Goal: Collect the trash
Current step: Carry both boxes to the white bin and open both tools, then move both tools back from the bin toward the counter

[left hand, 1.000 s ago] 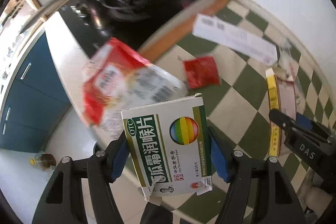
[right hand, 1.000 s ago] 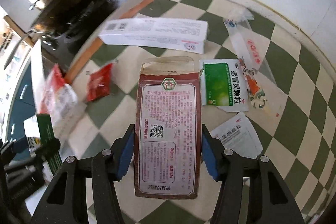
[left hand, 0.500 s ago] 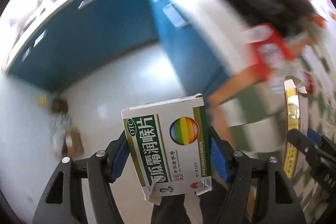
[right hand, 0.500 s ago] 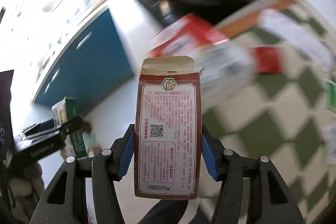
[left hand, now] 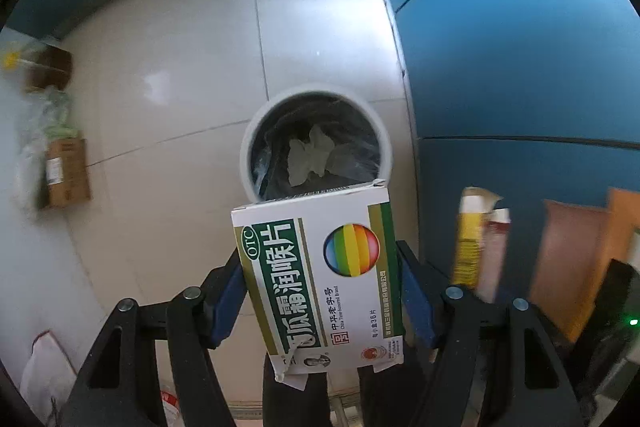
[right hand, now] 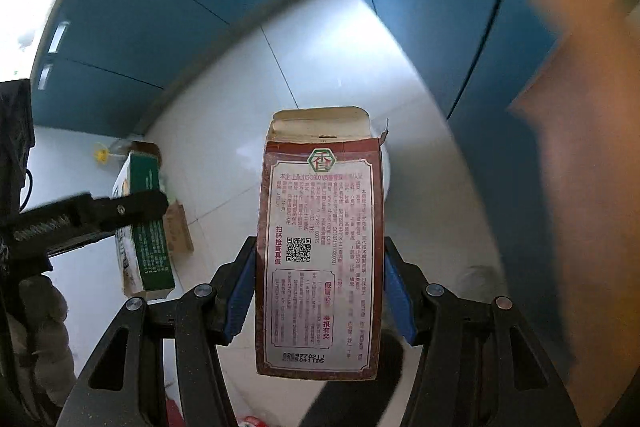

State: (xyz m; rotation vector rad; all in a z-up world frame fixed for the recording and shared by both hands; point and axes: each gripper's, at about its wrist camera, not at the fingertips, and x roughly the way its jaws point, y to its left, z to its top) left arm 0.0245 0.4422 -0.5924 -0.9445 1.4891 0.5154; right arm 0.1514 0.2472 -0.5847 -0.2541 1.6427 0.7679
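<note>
My left gripper [left hand: 320, 291] is shut on a green and white medicine box [left hand: 320, 279] with a rainbow ball printed on it. Just beyond the box's top edge, on the floor below, stands a round white trash bin [left hand: 316, 143] lined with a dark bag and holding crumpled paper. My right gripper [right hand: 320, 287] is shut on a tall brown and red carton [right hand: 322, 247] whose top flap is open. The carton hides most of the bin in the right wrist view. The left gripper [right hand: 92, 215] and its green box [right hand: 144, 227] show at that view's left; the carton [left hand: 476, 239] shows blurred at the left wrist view's right.
Blue cabinet doors [left hand: 520, 67] rise to the right of the bin and along the back. A cardboard box [left hand: 66, 173] and plastic bags [left hand: 36, 115] lie on the white tile floor at the left. A blurred orange-brown surface [right hand: 580, 107] fills the right edge.
Both grippers swung away from the checkered counter and down toward the floor, still holding their boxes. The trash bin has come into view below the left gripper.
</note>
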